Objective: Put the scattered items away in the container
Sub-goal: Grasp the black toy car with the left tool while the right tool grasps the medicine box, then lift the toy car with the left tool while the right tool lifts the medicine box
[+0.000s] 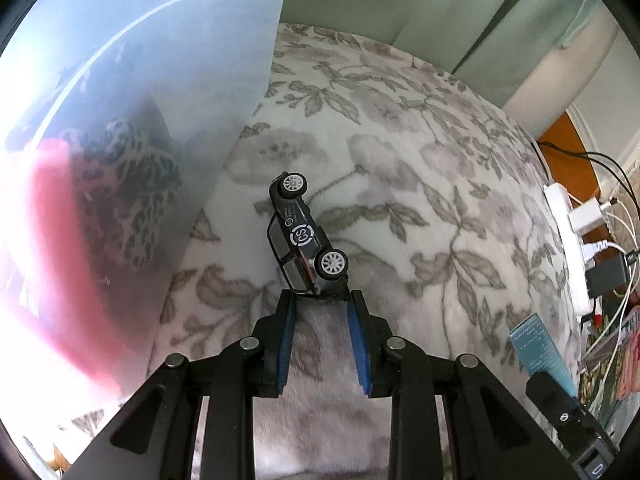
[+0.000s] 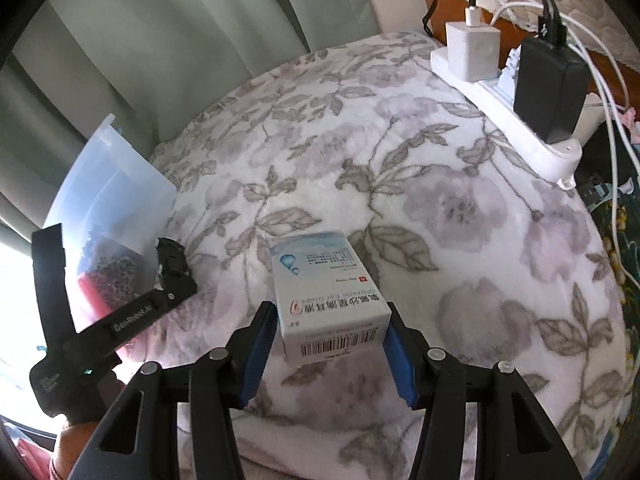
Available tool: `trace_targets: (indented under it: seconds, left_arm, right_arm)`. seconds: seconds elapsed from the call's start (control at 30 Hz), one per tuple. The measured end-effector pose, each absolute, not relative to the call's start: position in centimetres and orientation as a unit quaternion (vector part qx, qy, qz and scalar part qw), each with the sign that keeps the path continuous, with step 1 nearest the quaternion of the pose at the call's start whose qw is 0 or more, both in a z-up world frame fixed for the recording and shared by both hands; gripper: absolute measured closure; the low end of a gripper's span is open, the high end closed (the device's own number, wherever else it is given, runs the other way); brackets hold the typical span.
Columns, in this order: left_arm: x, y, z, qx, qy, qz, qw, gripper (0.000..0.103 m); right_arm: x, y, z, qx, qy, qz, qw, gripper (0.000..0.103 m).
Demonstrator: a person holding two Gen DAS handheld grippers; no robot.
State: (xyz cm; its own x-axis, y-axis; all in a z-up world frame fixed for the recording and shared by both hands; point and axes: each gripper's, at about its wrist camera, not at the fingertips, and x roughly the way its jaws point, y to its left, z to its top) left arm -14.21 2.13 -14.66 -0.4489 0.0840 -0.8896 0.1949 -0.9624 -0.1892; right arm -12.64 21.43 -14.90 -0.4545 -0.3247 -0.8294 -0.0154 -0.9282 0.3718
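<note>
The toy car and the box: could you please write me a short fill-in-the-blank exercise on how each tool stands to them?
1. The toy car held at the left tool's tips has ____ wheels facing the camera.
2. The right tool's pads flank a box whose near end bears a ____.
3. Both things are above a blanket printed with ____.
4. The translucent bin stands to the ____ of the box.

Missing words: two; barcode; flowers; left

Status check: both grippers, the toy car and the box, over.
Left gripper shut on toy car, beside translucent container. Right gripper fingers flank medicine box, grip uncertain. Blanket path unobstructed.
</note>
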Motion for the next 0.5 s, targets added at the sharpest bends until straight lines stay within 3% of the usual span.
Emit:
trace_targets:
  seconds: [0.5]
  left_arm:
    - [-13.3,3.2,-13.4,0.507,0.109,-0.855,-0.002,0.076]
  right_arm:
    - [-11.2,22.5,-13.6,0.496,-0.194,-0.840,0.106,0.051]
